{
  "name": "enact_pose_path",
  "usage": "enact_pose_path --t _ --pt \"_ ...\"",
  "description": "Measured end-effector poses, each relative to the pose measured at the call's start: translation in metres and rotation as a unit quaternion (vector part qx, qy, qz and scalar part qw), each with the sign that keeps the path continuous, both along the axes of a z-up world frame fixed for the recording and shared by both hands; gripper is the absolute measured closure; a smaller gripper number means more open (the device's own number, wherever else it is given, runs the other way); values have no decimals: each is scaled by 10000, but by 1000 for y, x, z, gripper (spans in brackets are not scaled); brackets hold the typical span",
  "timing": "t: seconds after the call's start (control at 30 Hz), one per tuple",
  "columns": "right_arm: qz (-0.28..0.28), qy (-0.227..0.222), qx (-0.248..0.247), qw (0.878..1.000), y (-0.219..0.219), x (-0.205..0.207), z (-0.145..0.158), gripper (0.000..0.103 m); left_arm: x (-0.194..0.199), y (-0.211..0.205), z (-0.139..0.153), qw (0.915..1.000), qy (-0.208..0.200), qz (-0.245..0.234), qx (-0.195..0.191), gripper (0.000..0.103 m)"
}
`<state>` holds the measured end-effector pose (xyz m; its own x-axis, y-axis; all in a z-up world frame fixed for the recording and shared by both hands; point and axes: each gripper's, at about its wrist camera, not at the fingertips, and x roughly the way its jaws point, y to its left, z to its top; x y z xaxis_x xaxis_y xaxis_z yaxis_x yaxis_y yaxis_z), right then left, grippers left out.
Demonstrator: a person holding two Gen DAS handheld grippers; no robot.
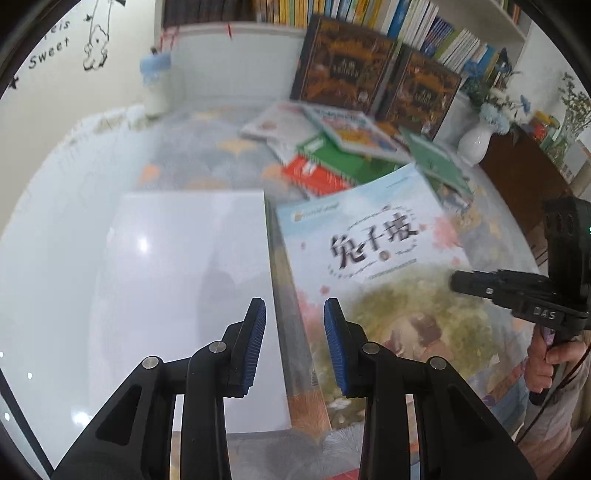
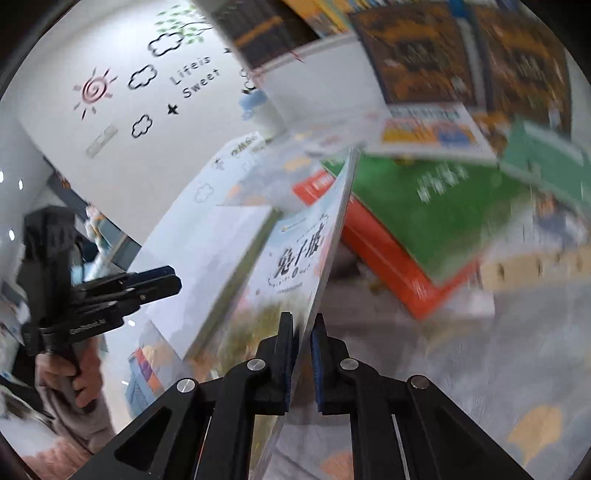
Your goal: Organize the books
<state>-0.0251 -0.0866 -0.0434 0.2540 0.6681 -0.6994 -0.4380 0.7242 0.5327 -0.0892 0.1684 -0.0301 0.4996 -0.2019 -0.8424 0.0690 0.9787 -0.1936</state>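
The wall (image 2: 122, 122) carries black lettering reading "Life is Sweet", with outlined clouds, a star and a pink spiral sun. The pale book (image 1: 373, 266) has a title in large Chinese characters on a sky-and-meadow cover. "DAS" is printed on the right gripper's body as seen from the left wrist; the print on the left gripper's body is too blurred to read.

The table (image 1: 207, 162) is covered with a grey cloth patterned in orange shapes. At twelve o'clock in the left wrist view stands a shelf (image 1: 332, 14) packed with spines, two dark boxes (image 1: 343, 62) leaning below it, and a white vase (image 1: 474, 142) at two o'clock. A loose pile (image 1: 332, 151) of green, red and pale books lies beneath the boxes.

The right gripper (image 2: 301, 354) pinches the pale book by its lower edge, the cover standing tilted on edge, running up toward twelve o'clock. The left gripper (image 1: 295, 343) has its jaws nearly together with nothing between them, above the gap between a white book (image 1: 184, 288) and the pale one.
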Motion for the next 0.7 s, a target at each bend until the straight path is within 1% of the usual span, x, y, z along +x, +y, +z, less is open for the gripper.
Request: enact_pose_path --t 0.07,0.1,0.17,0.23,0.3,0.37,0.43,0.5,0.57,0.6,0.63,0.67,0.7 --pt "-135 229 305 9992 -19 -4 -13 95 4 -10 -12 9998 175 -109 10 73" --pt "-191 276 380 9987 -27 -6 -15 95 5 -14 -16 9996 227 -153 31 73" --pt "-352 307 430 9980 -42 -13 -20 95 7 -28 -26 9988 364 -280 151 73" --pt "-440 352 368 9977 -50 -16 -24 95 13 -43 -40 9977 533 -380 183 72" --pt "-503 481 349 9970 -54 -13 -35 92 12 -49 -43 9982 467 -370 49 69" --pt "-507 542 266 9969 -53 -13 -43 90 16 -55 -43 9981 479 -375 -2 68" --pt "-520 661 404 9956 -54 -10 -50 88 20 -62 -44 9983 462 -363 63 61" --pt "-532 764 614 9938 -59 -9 -55 88 19 -62 -43 9987 417 -280 118 60" --pt "-516 750 624 9939 -61 -11 -56 88 20 -59 -43 9988 436 -211 47 60" --pt "-512 736 611 9941 -60 -12 -55 88 21 -55 -43 9989 436 -150 9 56" --pt "-505 715 589 9944 -60 -12 -54 88 22 -53 -44 9991 426 -62 19 48" --pt "-503 701 574 9946 -59 -13 -54 88 24 -51 -44 9991 433 18 2 45" --pt "-502 691 570 9947 -61 -15 -54 88 27 -49 -46 9988 465 23 -162 45"
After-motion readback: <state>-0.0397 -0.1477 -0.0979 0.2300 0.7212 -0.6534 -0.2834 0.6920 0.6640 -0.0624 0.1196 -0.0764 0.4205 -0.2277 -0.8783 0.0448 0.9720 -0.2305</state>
